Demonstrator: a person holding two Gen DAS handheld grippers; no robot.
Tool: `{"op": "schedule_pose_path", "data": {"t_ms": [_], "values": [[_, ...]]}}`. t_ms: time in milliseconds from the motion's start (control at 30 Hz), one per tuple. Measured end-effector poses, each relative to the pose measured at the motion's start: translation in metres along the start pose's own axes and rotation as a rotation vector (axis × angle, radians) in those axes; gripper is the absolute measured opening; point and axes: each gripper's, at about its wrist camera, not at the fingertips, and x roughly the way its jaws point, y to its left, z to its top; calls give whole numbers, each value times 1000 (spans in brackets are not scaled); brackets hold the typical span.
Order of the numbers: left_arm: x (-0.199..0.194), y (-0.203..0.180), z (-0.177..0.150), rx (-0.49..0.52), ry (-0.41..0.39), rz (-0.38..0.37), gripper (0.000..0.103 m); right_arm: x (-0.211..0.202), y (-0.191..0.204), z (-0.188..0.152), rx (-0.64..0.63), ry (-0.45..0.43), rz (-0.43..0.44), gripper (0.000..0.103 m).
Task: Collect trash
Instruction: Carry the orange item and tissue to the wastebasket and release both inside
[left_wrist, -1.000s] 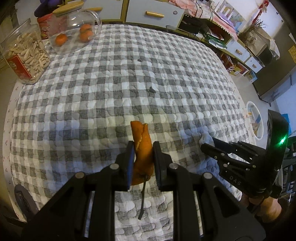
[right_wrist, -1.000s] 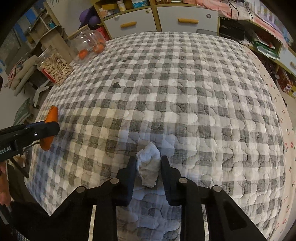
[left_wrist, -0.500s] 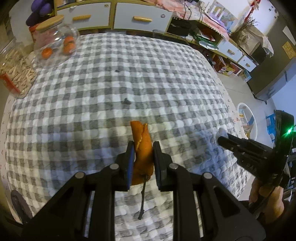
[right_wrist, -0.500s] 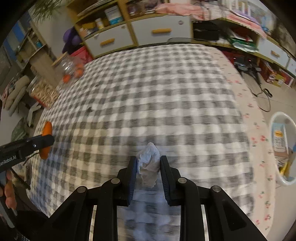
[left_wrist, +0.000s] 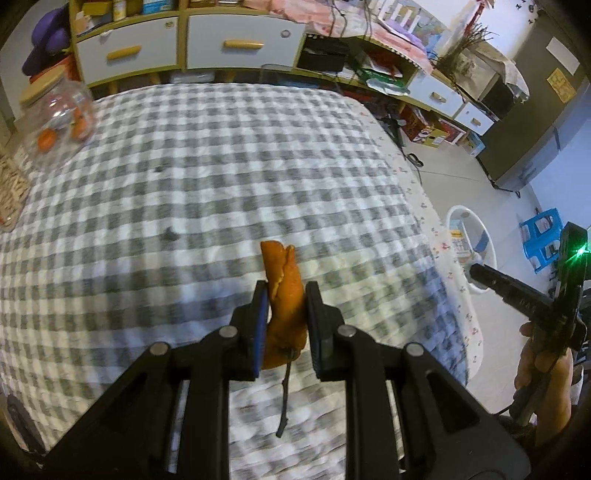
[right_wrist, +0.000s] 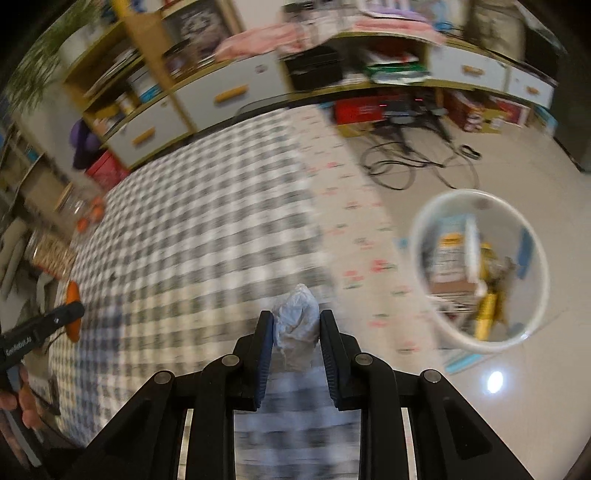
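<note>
My left gripper (left_wrist: 284, 291) is shut on an orange peel (left_wrist: 283, 291) and holds it above the grey checked tablecloth (left_wrist: 207, 166). My right gripper (right_wrist: 295, 321) is shut on a crumpled white tissue (right_wrist: 297, 317), held over the table's right edge. A white round bin (right_wrist: 480, 206) with trash inside stands on the floor to the right of the right gripper; it also shows in the left wrist view (left_wrist: 456, 214). The right gripper (left_wrist: 480, 275) appears at the right of the left wrist view, the left gripper (right_wrist: 75, 312) at the left of the right wrist view.
A glass jar with oranges (left_wrist: 61, 122) and a jar of nuts (left_wrist: 9, 188) stand at the table's far left. Two small dark bits (left_wrist: 170, 233) lie on the cloth. Cabinets with drawers (left_wrist: 236, 44) run behind; cables (right_wrist: 413, 162) lie on the floor.
Both grippers have risen and swung right with their loads. The right gripper has moved past the table edge and the white bin has come into its view.
</note>
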Motion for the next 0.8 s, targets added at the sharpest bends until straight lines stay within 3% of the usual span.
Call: {"op": "schedule_pose_path", "data": {"t_ms": [267, 633, 667, 700, 733, 767, 800], "values": [[16, -41, 6, 25, -1, -22, 21, -25, -76, 7, 145, -45, -48, 26], [35, -97, 5, 68, -10, -81, 21, -35, -147, 5, 292, -86, -99, 30], [36, -101, 5, 68, -13, -87, 21, -34, -153, 4, 306, -85, -91, 39], [38, -105, 4, 67, -16, -95, 21, -35, -157, 3, 320, -82, -92, 57], [39, -109, 4, 67, -17, -102, 21, -36, -159, 2, 328, -82, -97, 67], [40, -112, 4, 68, -17, -106, 21, -38, -162, 1, 334, -92, -105, 73], [42, -117, 4, 72, -18, -113, 21, -40, -163, 0, 331, -96, -109, 73]]}}
